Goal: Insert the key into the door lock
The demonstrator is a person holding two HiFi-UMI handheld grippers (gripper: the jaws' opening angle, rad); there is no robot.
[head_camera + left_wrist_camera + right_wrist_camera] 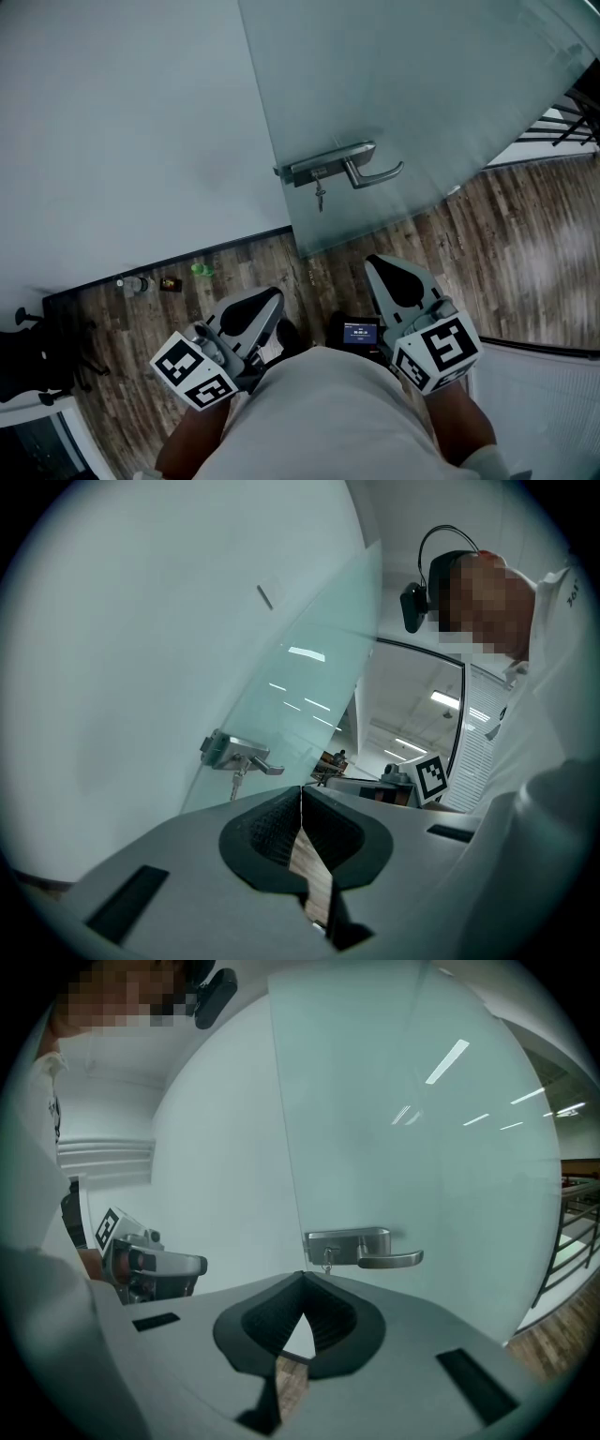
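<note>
Both tip-to-tip, ribbed-padded: left tongs, right tongs; brushed-steel lock, key.

A green object and bottle sit on wooden floor.

A key hangs from the lock on the glass door at twelve o'clock, with the handle just beside it. The left gripper is at seven o'clock and the right gripper at four, both well apart from the door. Bottles lie on the floor at nine.
</note>
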